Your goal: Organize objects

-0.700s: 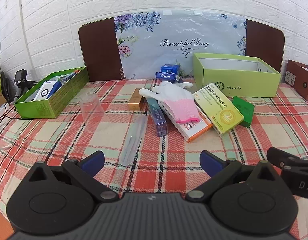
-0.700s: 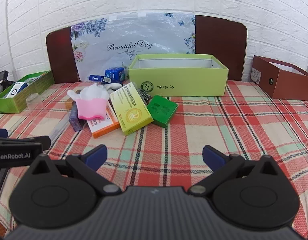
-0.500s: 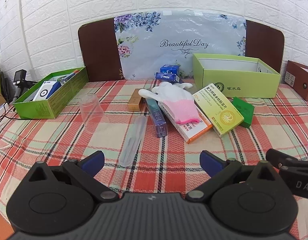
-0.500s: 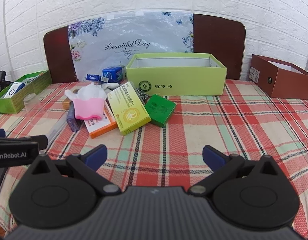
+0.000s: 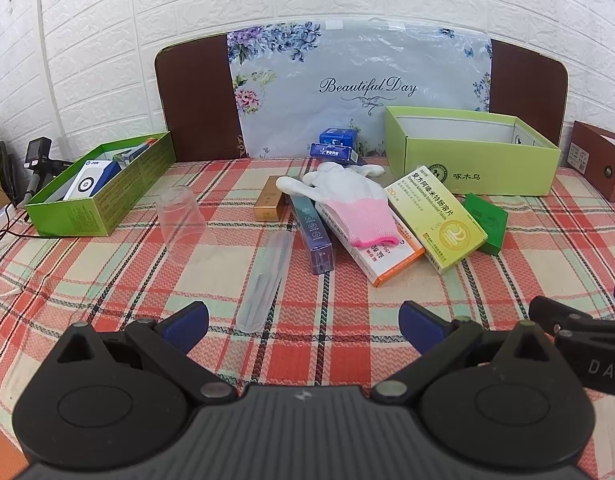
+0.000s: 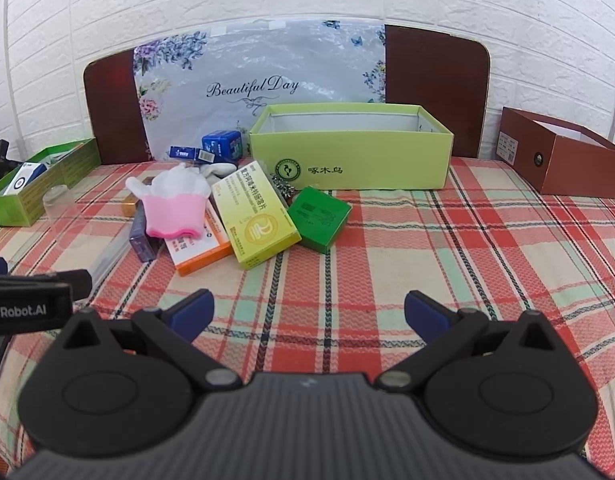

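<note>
both our grippers — left gripper (image 5: pixel 303 316), right gripper (image 6: pixel 309 306) — hang wide open and empty, and have barely drifted since a moment ago. the pile, glove (image 5: pixel 349 200) over the medicine boxes (image 5: pixel 435 218), lies untouched before the green box (image 5: pixel 471 160) — we judge sorting not yet begun.

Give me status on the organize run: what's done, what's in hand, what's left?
Done: a few boxes already sit in the left green tray. In hand: nothing; left gripper and right gripper are both open, hovering short of the pile. Left: the glove, yellow box, orange box, dark green box, clear cup and clear tube lie loose on the cloth. The big green box looks empty.
</note>
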Motion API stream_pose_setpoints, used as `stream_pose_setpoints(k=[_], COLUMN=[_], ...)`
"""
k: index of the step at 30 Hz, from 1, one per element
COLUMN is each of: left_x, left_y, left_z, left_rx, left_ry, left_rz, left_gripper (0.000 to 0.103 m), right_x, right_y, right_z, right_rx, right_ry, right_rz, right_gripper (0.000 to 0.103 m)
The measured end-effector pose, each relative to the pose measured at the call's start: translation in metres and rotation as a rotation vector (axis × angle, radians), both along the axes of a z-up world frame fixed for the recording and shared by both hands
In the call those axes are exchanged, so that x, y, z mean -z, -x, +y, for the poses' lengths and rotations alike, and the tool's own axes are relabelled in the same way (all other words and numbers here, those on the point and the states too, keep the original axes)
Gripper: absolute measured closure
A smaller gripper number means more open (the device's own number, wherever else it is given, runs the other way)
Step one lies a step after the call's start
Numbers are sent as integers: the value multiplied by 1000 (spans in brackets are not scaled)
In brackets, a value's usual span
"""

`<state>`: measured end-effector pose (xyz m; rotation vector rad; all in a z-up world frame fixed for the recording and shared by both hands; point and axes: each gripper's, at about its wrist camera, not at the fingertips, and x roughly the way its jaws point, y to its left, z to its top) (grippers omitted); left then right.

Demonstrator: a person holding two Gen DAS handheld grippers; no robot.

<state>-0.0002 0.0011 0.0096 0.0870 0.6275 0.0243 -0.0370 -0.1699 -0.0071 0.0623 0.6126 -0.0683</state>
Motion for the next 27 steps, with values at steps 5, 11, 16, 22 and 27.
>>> stream_pose_setpoints(k=[5, 11, 16, 22, 27], left_x=[0, 2, 3, 4, 4], left_y=[-1, -1, 1, 0, 0], left_z=[0, 0, 0, 0, -1], left_rx=[0, 4, 11, 10, 10], left_ry=[2, 6, 6, 7, 7], left_rz=[-1, -1, -1, 3, 3], left_gripper=[0, 0, 0, 0, 0], right_x=[0, 0, 0, 1, 1], right_y=[0, 0, -1, -1, -2], right_z=[0, -2, -4, -5, -5], right_rx=[0, 10, 17, 17, 16], right_ry=[0, -1, -5, -4, -3], right_rz=[-1, -5, -3, -3, -2], right_gripper=[0, 0, 0, 0, 0])
